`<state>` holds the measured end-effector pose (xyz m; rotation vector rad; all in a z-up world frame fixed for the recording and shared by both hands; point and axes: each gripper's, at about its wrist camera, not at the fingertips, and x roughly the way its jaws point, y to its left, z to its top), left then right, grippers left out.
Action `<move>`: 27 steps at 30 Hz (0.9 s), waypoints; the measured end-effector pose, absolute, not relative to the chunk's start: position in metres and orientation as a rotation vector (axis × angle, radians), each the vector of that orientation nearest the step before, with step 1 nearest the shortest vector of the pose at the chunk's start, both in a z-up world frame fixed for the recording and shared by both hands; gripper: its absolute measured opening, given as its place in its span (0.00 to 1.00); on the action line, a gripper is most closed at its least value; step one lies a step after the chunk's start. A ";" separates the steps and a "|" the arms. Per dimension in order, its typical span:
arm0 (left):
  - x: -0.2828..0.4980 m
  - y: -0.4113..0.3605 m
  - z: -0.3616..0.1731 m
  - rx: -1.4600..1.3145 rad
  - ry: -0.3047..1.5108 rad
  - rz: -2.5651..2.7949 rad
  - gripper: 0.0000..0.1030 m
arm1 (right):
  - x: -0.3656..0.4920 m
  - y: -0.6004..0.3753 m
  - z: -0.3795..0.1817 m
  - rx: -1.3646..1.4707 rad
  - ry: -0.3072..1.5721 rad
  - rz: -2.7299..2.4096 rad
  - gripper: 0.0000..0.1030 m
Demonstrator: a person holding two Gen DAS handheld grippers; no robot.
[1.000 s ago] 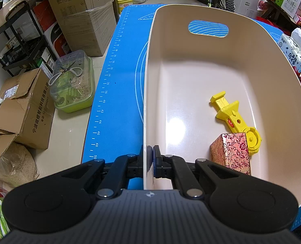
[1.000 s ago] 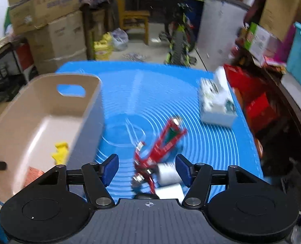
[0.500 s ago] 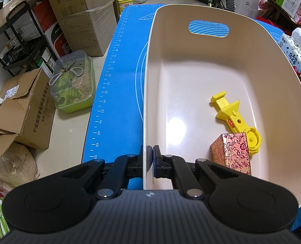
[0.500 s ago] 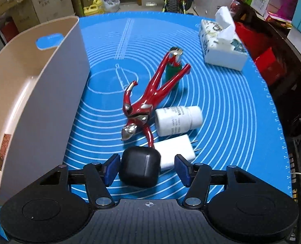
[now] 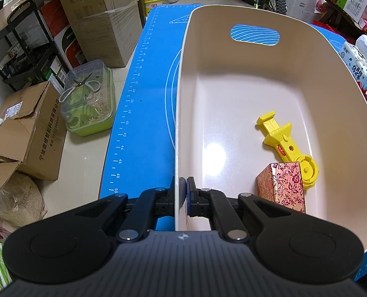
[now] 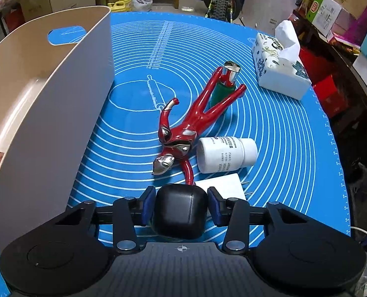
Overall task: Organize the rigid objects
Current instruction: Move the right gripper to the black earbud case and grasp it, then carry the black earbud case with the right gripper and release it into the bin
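Note:
My left gripper (image 5: 184, 193) is shut on the near left rim of the cream bin (image 5: 181, 113). Inside the bin lie a yellow plastic tool (image 5: 285, 143) and a red floral box (image 5: 281, 188). In the right wrist view my right gripper (image 6: 181, 204) has its pads against both sides of a black rounded case (image 6: 179, 210) on the blue mat (image 6: 282, 128). Ahead of it lie a white adapter (image 6: 223, 185), a white pill bottle (image 6: 226, 154), a red and silver figure (image 6: 188, 128) and a green bottle (image 6: 223, 89). The bin (image 6: 47, 113) stands to the left.
A tissue pack (image 6: 280, 69) sits at the mat's far right. Left of the table, on the floor, are cardboard boxes (image 5: 24, 133), a green container with scissors (image 5: 89, 99) and a black rack (image 5: 22, 49). A bicycle (image 6: 220, 2) stands beyond the table.
My right gripper has come down and forward over the mat and closed its fingers from wide apart onto the black case. The left gripper and the bin have not moved.

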<state>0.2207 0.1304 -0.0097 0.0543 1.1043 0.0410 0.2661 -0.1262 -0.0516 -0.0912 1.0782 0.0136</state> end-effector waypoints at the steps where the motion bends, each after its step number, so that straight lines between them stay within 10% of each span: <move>1: 0.221 0.130 -0.010 0.055 1.104 0.041 0.07 | 0.266 -0.126 -0.052 -0.091 1.077 0.014 0.48; 27: 0.220 0.131 -0.011 0.056 1.106 0.043 0.07 | 0.239 -0.117 0.036 0.008 0.757 0.035 0.48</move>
